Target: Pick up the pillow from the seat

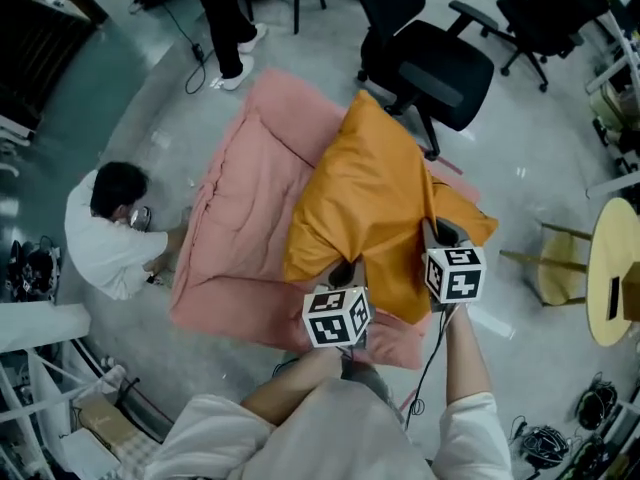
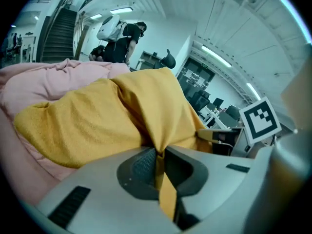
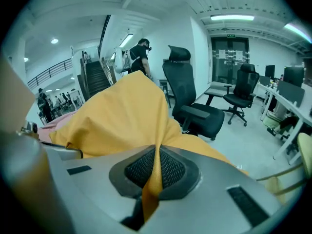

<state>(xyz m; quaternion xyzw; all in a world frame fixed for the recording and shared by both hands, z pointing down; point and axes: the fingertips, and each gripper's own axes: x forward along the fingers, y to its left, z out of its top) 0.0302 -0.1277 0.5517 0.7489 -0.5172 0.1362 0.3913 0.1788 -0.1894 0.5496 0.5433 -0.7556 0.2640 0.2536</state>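
An orange pillow (image 1: 370,193) hangs lifted over the pink padded seat (image 1: 245,218), its far corner high and its near edge low. My left gripper (image 1: 347,271) is shut on the near left edge; the orange fabric is pinched between its pads (image 2: 158,162). My right gripper (image 1: 438,230) is shut on the near right edge, a fold of the cloth caught between the jaws (image 3: 155,172). The pillow (image 2: 107,116) fills the left gripper view, with the pink seat (image 2: 34,79) behind it. In the right gripper view the pillow (image 3: 122,116) rises in front.
A black office chair (image 1: 440,68) stands just behind the seat. A person in a white shirt (image 1: 110,238) crouches at the seat's left side. Another person's legs (image 1: 228,28) are at the far end. A wooden stool (image 1: 555,263) and round table (image 1: 615,273) stand on the right.
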